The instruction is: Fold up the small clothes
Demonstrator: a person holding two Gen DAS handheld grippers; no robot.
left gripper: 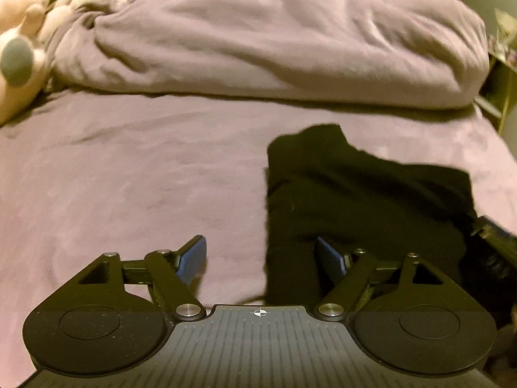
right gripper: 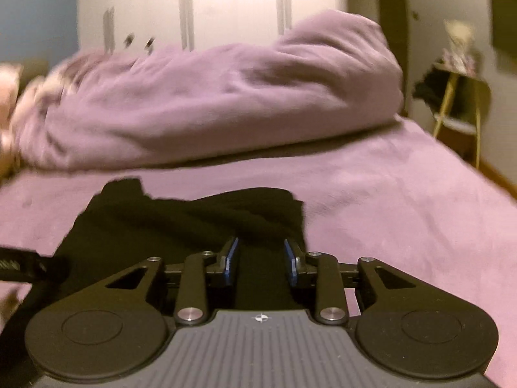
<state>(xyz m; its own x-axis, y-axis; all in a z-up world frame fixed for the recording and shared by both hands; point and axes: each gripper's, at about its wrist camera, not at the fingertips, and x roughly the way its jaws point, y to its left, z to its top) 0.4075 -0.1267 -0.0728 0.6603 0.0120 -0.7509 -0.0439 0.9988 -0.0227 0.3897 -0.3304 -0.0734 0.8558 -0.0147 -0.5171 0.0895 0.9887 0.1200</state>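
Note:
A black garment (left gripper: pixel 362 194) lies crumpled on the purple bed sheet (left gripper: pixel 129 168), right of centre in the left wrist view. My left gripper (left gripper: pixel 260 255) is open wide at the garment's near left edge, its right blue pad (left gripper: pixel 331 258) over the cloth and its left pad over bare sheet. In the right wrist view the same garment (right gripper: pixel 181 223) lies just ahead. My right gripper (right gripper: pixel 261 258) is open, fingers low over the garment's near right part, holding nothing. Part of the right gripper shows at the left view's right edge (left gripper: pixel 494 242).
A bunched purple duvet (left gripper: pixel 274 38) lies across the back of the bed. Plush toys (left gripper: pixel 22 48) sit at the back left. A small side table (right gripper: pixel 458 103) with items stands beyond the bed's right edge. White wardrobe doors (right gripper: pixel 210 6) stand behind.

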